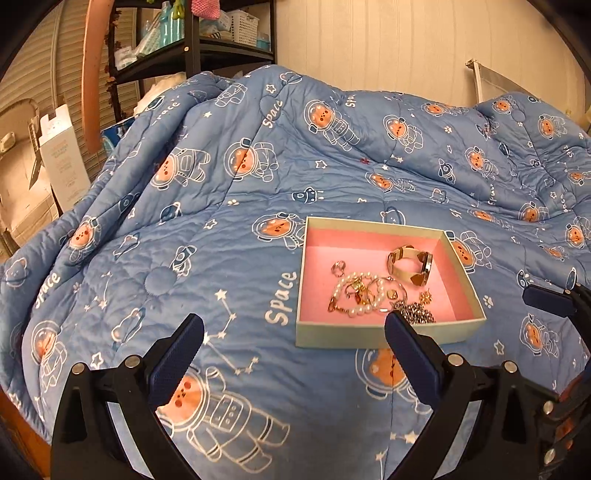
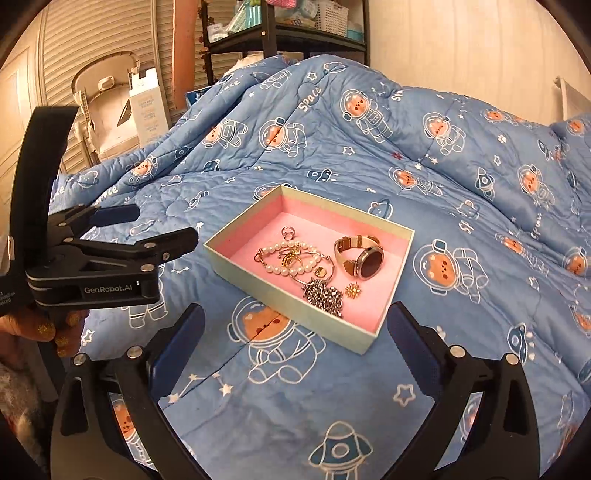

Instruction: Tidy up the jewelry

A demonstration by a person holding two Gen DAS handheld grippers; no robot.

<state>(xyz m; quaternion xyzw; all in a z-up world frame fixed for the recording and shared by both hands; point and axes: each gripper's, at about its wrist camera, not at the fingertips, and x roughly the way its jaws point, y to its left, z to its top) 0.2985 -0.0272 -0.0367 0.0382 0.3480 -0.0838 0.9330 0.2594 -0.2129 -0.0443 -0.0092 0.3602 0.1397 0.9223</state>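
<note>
Shelving unit (image 2: 295, 33): black metal, far left background, loaded with white baskets and small goods too blurred to name.
White carton (image 2: 147, 107): upright against the slatted wall, left of the bed.
Left gripper (image 2: 168, 225): seen side-on at the left edge of the right wrist view, held by a hand (image 2: 55, 328) with glittered gold nails; jaws spread wide, nothing between them. In its own view the left gripper (image 1: 293, 326) hangs above bare quilt, its right finger overlapping the box's near wall in the picture.
Quilt (image 2: 369, 155): blue, printed with astronaut bears, rockets, stars and the word "Space"; covers the bed and carries the box.
Jewelry box (image 2: 295, 314): shallow, open, pale green outside, pink lining; sits on the quilt, centre, ahead of both grippers.
Small ring (image 2: 289, 232): silver-toned, at the box's far left inside.
Pearl bracelet (image 2: 284, 251): white beads, tangled with gold-toned hoops and charms, left half of the box.
Silver chain (image 2: 325, 293): bunched in a heap by the near wall.
Gold star charm (image 2: 353, 290): lies alone, just right of the chain.
Watch (image 2: 360, 258): round dark face, gold and pale band, resting on its side in the right half of the box.
Right gripper (image 2: 295, 325): jaws wide apart, empty, above the quilt just short of the box; its tip shows at the right edge of the left wrist view.
</note>
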